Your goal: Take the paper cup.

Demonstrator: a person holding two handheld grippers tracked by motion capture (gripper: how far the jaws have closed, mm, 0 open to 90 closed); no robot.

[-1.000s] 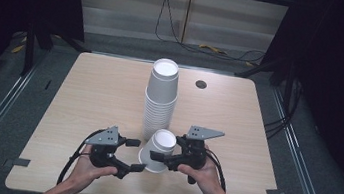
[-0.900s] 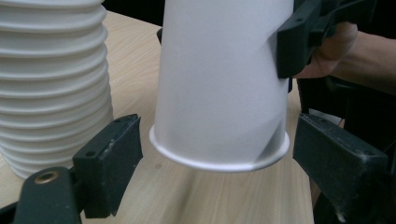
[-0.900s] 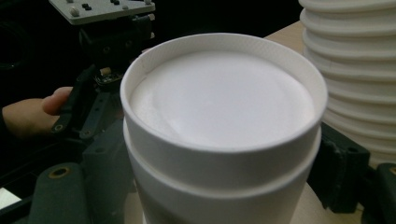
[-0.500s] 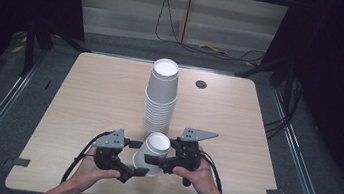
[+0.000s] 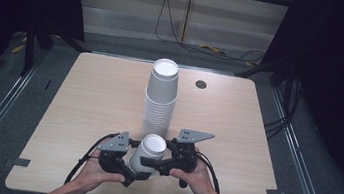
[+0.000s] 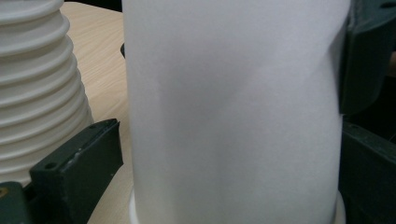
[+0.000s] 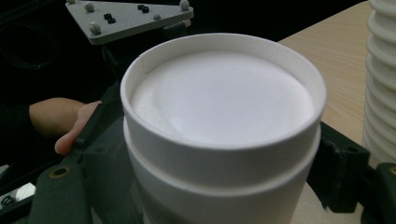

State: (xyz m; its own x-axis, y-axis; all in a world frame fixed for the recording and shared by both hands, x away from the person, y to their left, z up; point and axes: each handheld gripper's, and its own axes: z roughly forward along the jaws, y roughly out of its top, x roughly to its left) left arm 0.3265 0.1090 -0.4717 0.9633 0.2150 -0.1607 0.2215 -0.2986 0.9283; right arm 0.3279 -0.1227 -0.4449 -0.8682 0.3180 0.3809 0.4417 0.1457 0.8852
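The small cups sit upside down on the surface by the tall stack; left tongs have just let go; right tongs squeeze them; I think a bump could tip them.

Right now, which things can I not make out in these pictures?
- Small cup stack: its top is cut off by the upper edge in the left gripper view; its foot by the lower edge in the right gripper view.
- Right gripper: whether its pads press the stack; the cup wall hides them, right gripper view.
- Tall cup stack: its cup count, too fine in the high view.
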